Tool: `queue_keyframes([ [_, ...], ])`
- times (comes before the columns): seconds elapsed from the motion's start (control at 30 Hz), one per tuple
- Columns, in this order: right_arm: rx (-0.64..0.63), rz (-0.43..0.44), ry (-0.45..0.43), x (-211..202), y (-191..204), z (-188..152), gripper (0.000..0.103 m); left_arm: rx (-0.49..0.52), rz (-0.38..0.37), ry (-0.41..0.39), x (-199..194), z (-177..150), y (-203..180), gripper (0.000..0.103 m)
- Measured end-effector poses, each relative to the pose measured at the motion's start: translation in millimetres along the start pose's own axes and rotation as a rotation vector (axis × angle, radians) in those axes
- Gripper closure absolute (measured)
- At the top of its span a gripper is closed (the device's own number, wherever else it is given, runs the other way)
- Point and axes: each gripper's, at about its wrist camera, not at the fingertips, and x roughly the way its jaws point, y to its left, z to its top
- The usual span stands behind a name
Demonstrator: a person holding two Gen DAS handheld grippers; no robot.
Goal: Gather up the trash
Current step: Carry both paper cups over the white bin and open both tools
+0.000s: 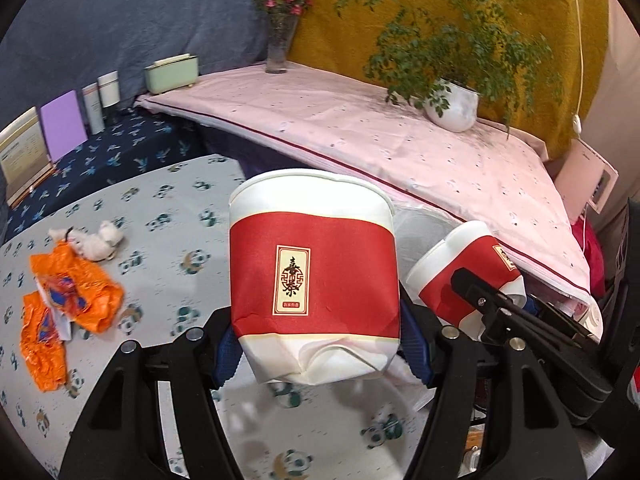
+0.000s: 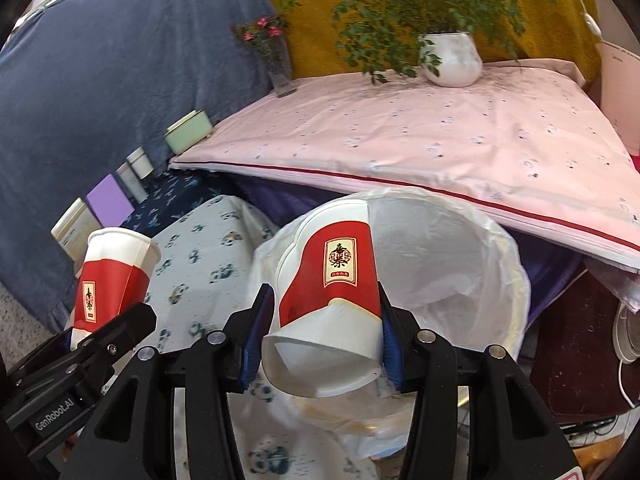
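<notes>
My left gripper (image 1: 316, 344) is shut on a crushed red and white paper cup (image 1: 314, 272), held above the panda-print table. My right gripper (image 2: 324, 340) is shut on a second crushed red and white paper cup (image 2: 332, 300), held over the open white bin lined with a clear bag (image 2: 460, 280). The right gripper and its cup also show in the left wrist view (image 1: 464, 276), and the left cup shows in the right wrist view (image 2: 112, 280). Orange wrappers (image 1: 72, 304) and a crumpled white tissue (image 1: 96, 242) lie on the table at the left.
The panda-print tablecloth (image 1: 168, 208) covers the table. Behind it a pink-covered raised surface (image 1: 360, 128) holds a potted plant (image 1: 452, 104), a flower vase (image 1: 278, 48) and a green box (image 1: 172, 74). Books and tins (image 1: 64, 124) stand at the far left.
</notes>
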Motion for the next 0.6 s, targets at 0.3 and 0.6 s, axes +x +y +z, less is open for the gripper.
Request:
queue_keyframes([
  [0.3, 0.034, -0.042, 0.002, 4.7, -31.6, 1.9, 0.056, 0.055, -0.050, 0.032, 28.3, 5.3, -32.8, 0.040],
  [0.6, 0.060, -0.063, 0.000, 5.6, -46.2, 4.1, 0.055, 0.044, -0.074, 0.068, 44.6, 2.8, -37.9, 0.030],
])
